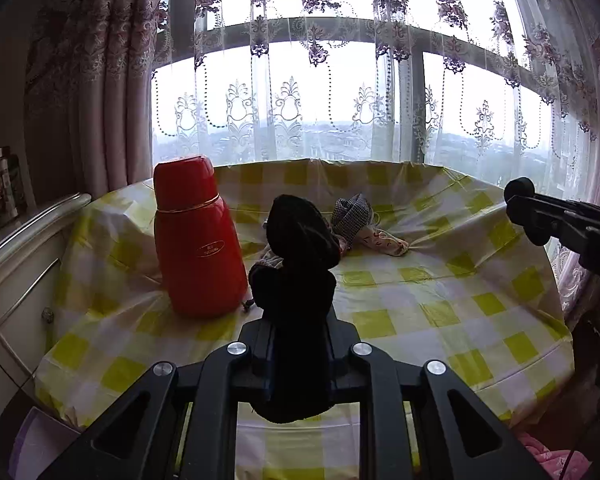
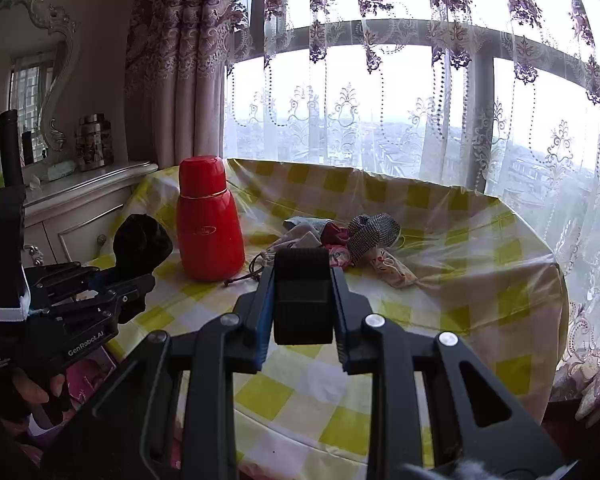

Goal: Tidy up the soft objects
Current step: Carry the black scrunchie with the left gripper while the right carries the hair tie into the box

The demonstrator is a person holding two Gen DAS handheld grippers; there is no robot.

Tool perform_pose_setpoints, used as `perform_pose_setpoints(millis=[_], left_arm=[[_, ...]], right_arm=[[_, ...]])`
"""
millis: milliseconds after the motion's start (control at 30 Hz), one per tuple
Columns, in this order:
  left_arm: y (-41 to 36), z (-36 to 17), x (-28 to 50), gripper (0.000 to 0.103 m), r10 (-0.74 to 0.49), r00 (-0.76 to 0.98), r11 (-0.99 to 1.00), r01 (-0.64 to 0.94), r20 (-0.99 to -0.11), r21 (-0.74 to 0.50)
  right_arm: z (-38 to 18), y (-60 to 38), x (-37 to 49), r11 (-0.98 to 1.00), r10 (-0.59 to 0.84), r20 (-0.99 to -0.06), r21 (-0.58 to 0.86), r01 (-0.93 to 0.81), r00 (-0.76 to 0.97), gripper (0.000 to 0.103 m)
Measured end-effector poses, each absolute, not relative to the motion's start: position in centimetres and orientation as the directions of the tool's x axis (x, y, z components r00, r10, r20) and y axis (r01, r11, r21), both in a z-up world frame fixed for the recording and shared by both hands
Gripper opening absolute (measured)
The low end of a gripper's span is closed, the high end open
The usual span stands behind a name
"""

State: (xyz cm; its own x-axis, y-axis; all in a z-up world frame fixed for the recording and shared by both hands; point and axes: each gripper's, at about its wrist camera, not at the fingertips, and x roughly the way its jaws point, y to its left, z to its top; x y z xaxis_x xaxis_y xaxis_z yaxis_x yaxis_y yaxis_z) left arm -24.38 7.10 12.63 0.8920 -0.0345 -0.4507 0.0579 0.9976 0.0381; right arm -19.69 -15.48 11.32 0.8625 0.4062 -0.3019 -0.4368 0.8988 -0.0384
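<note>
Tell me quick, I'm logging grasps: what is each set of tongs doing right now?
Left tongs: closed on a black soft item.
Right tongs: closed on a black ribbed block.

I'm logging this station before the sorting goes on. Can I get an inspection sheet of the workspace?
Surface: table under yellow checked cloth with clear plastic cover.
Job's things: pile of small fabric pouches mid-table; dark soft item in left gripper.
Clutter: red flask, upright.
Grippers: left shut on dark soft item; right gripper shut on black ribbed block.
Cables: nothing seen.
Surroundings: curtained window, white dresser.
</note>
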Motion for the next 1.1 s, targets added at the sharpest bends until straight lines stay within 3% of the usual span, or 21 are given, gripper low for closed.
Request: perform_pose_setpoints(millis=[333, 667, 1100], left_arm=[[11.4, 12.2, -27.1, 0.022, 0.019, 0.874, 1.000, -0.013, -0.485, 0.016], [18.1, 10.3, -30.2, 0.022, 0.124, 0.828, 0.982, -0.182, -0.547, -0.052], [24.6, 7.5, -34.8, 0.022, 0.248, 0.732, 0.925, -0.374, -0.635, -0.070]], right_arm=[[12.6, -11.2, -20.9, 0.834, 0.484, -0.350, -0.093, -0.544, 0.802, 0.030], [11.5, -4.9, -22.1, 0.718, 0.576, -0.421, -0.149, -0.680, 0.701, 0.030], [7.8, 6.6, -25.5, 0.434, 0.658, -0.596, -0.199, -0.879, 0.460, 0.030]])
